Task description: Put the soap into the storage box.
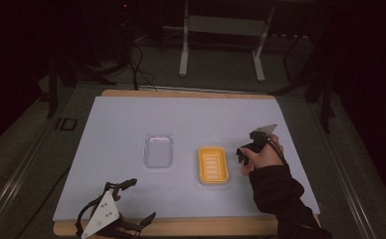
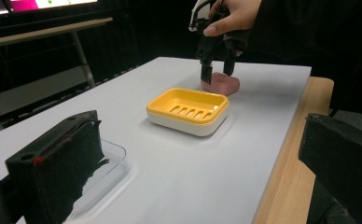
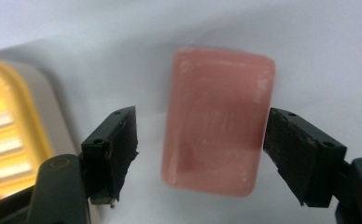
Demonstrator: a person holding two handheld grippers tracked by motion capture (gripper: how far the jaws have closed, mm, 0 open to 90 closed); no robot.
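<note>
Straddling the pink soap bar (image 3: pixel 219 121), right tongs (image 3: pixel 200 149) stood half-open, one pad apart; left tongs (image 1: pixel 131 199) wide, resting on worktop (image 1: pixel 121 119).

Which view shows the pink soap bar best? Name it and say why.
The right gripper view: the pink soap bar lies flat, seen whole from above between the right gripper's open jaws. The left gripper view shows a low pink sliver of it behind the yellow soap dish. In the high view the hand hides it.
</note>
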